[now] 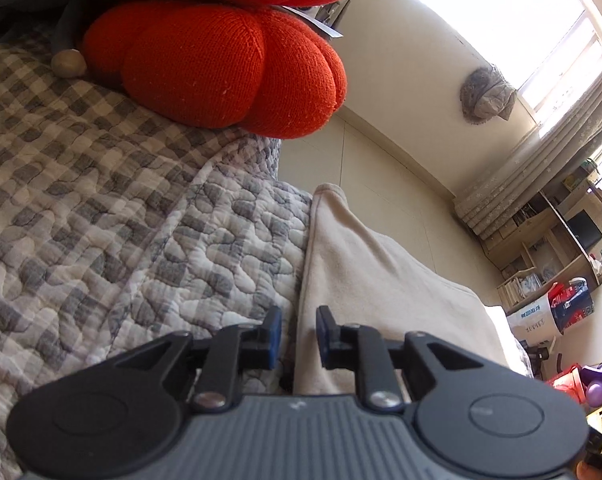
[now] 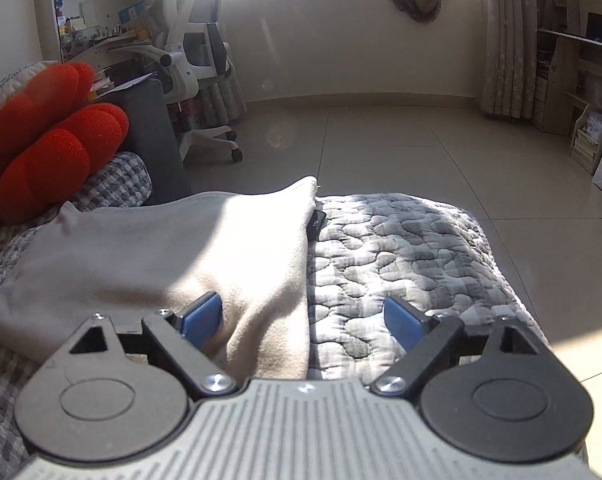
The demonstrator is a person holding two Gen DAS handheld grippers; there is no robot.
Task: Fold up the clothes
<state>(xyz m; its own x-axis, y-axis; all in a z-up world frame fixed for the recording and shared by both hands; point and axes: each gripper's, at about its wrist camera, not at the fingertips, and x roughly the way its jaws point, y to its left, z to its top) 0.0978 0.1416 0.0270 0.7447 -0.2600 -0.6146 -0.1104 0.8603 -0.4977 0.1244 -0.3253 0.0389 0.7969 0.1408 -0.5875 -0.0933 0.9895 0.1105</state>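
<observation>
Lying soft, cream fleece garment (image 2: 161, 248)

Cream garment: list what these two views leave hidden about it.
- Left wrist view: the cream garment has its near edge behind the left tongs, far side past the bed edge.
- Right wrist view: sun glare washes out its middle; its near part sits behind the right tongs.

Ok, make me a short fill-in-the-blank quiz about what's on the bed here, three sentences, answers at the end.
1. The knitted pumpkin-shaped cushion on the bed is ____ in colour.
2. The cream garment lies on a quilt with a grey and white ____ pattern.
3. The pads of the right gripper are ____ in colour.

Answers: red; checked; blue
</observation>
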